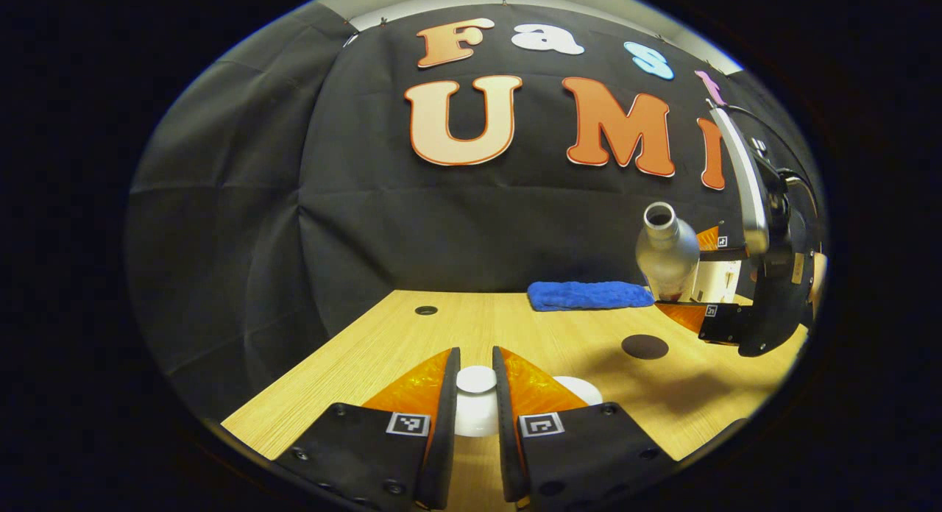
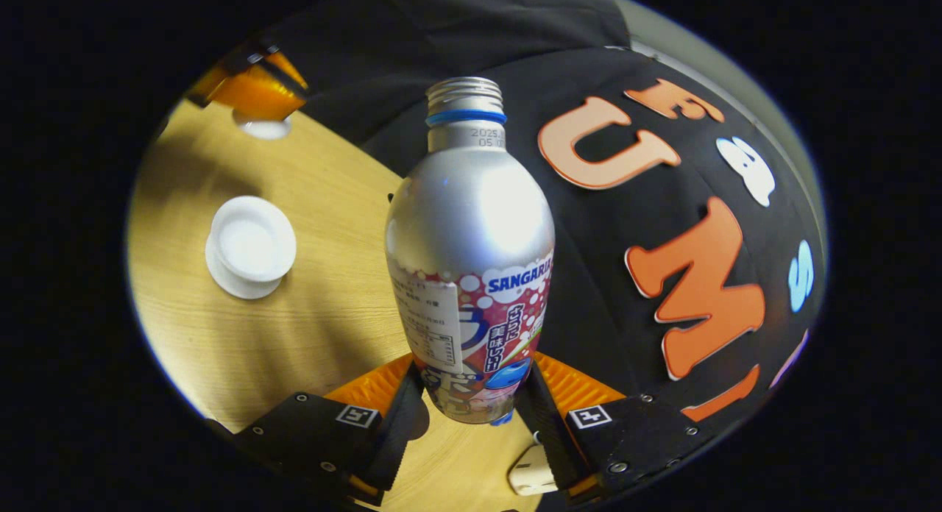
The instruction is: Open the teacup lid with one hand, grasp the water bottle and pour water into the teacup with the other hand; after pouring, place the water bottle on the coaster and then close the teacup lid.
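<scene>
— So, where is the water bottle (image 2: 471,254)?
— In the right gripper (image 2: 471,409), jaws clamped on its labelled lower body, cap off, held tilted above the tabletop (image 2: 309,335).
— And the left gripper (image 1: 476,424)?
— Its 2 jaws grip the white teacup lid (image 1: 476,379) by the knob, lifted near the open teacup (image 2: 250,243) on its saucer.
— Anything else?
— A dark coaster (image 1: 645,346) and a blue cloth (image 1: 589,295) — both on the tabletop.
</scene>
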Motion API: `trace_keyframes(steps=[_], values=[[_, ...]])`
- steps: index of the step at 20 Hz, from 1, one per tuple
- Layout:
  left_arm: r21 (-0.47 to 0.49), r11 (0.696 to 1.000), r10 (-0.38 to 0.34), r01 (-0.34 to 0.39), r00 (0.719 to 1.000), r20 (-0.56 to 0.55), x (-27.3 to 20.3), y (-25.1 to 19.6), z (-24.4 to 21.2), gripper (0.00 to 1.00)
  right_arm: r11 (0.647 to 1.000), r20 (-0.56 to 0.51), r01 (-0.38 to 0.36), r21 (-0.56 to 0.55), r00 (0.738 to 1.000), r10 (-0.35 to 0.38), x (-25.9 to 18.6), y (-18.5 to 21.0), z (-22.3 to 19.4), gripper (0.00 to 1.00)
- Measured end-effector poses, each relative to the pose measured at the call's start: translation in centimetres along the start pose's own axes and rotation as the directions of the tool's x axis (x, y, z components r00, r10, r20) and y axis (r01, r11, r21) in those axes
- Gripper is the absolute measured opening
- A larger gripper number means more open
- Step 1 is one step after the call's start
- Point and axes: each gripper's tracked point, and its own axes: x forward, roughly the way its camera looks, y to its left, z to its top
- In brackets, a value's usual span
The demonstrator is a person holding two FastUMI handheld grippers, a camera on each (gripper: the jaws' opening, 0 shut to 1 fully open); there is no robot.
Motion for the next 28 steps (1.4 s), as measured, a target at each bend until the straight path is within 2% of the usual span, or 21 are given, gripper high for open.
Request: trace_keyframes(steps=[1, 2, 3, 5, 8, 9, 10, 11, 12, 13, 14, 16, 17, 18, 19, 20, 26, 28], values=[[-0.001, 1.0, -0.009, 0.009, 1.0, 0.006, 0.3, -0.6, 0.4, 0.3, 0.998, 0.001, 0.018, 0.057, 1.0, -0.018, 0.3, -0.7, -0.5, 0.79], [-0.002, 1.0, -0.019, 0.019, 1.0, 0.011, 0.6, -1.2, 0.6, 0.27, 0.993, -0.015, 0.025, 0.113, 1.0, -0.024, 0.6, -0.9, -1.4, 0.8], [0.0, 1.0, -0.025, 0.025, 1.0, 0.017, 0.7, -1.7, 0.8, 0.3, 0.985, -0.03, 0.023, 0.172, 0.999, -0.018, 1.0, -0.8, -2.4, 0.8], [0.004, 0.999, -0.036, 0.036, 0.999, 0.015, 1.2, -2.7, 0.6, 0.3, 0.961, -0.042, 0.007, 0.278, 0.999, 0.005, 1.7, -1.1, -3.4, 0.79], [-0.005, 0.999, -0.054, 0.054, 0.999, -0.007, 1.8, -4.2, 0.1, 0.3, 0.909, -0.027, -0.004, 0.417, 0.999, 0.017, 2.6, -1.1, -4.2, 0.79], [-0.012, 0.998, -0.061, 0.061, 0.998, -0.014, 2.1, -4.6, -0.2, 0.27, 0.888, -0.017, -0.009, 0.46, 1.0, 0.019, 2.6, -1.0, -4.0, 0.79], [-0.019, 0.998, -0.067, 0.066, 0.998, -0.021, 2.1, -5.1, -0.4, 0.3, 0.867, -0.011, -0.014, 0.497, 1.0, 0.023, 2.6, -0.8, -4.0, 0.79], [-0.024, 0.997, -0.072, 0.071, 0.997, -0.023, 2.3, -5.4, -0.5, 0.27, 0.851, -0.008, -0.016, 0.525, 1.0, 0.023, 2.6, -0.8, -3.9, 0.79], [-0.029, 0.997, -0.078, 0.077, 0.997, -0.027, 2.6, -5.7, -0.9, 0.3, 0.841, -0.006, -0.014, 0.54, 1.0, 0.021, 2.6, -0.8, -3.8, 0.79], [-0.031, 0.996, -0.082, 0.081, 0.996, -0.032, 2.9, -6.0, -1.2, 0.27, 0.837, -0.007, -0.003, 0.548, 1.0, 0.008, 2.5, -1.1, -3.7, 0.79], [-0.031, 0.996, -0.082, 0.081, 0.996, -0.039, 3.2, -6.2, -1.7, 0.3, 0.83, -0.008, 0.012, 0.557, 1.0, -0.009, 2.6, -1.1, -3.5, 0.79], [-0.024, 0.996, -0.084, 0.082, 0.995, -0.061, 3.6, -6.6, -2.9, 0.3, 0.815, -0.002, 0.011, 0.579, 1.0, -0.013, 2.8, -0.9, -3.7, 0.79], [-0.02, 0.996, -0.086, 0.084, 0.993, -0.079, 3.7, -6.9, -3.5, 0.27, 0.806, -0.006, 0.006, 0.591, 1.0, -0.003, 2.9, -0.7, -3.8, 0.79], [-0.017, 0.996, -0.091, 0.089, 0.991, -0.094, 3.8, -7.1, -4.0, 0.3, 0.8, -0.011, 0.0, 0.6, 1.0, 0.009, 3.0, -0.3, -4.1, 0.79], [-0.017, 0.995, -0.097, 0.096, 0.991, -0.095, 3.9, -7.3, -4.3, 0.27, 0.797, -0.019, -0.002, 0.604, 1.0, 0.017, 3.3, 0.1, -4.7, 0.79], [-0.015, 0.995, -0.099, 0.098, 0.991, -0.095, 3.9, -7.5, -4.4, 0.3, 0.795, -0.025, -0.004, 0.607, 0.999, 0.024, 3.6, 0.5, -5.1, 0.79], [-0.022, 0.997, -0.082, 0.08, 0.99, -0.118, 4.2, -7.6, -6.1, 0.3, 0.76, -0.068, -0.004, 0.65, 0.996, 0.064, 5.7, 3.1, -7.8, 0.79], [-0.007, 0.997, -0.08, 0.08, 0.99, -0.113, 4.3, -7.7, -6.4, 0.3, 0.745, -0.061, -0.027, 0.667, 0.994, 0.091, 6.1, 4.1, -8.2, 0.8]])
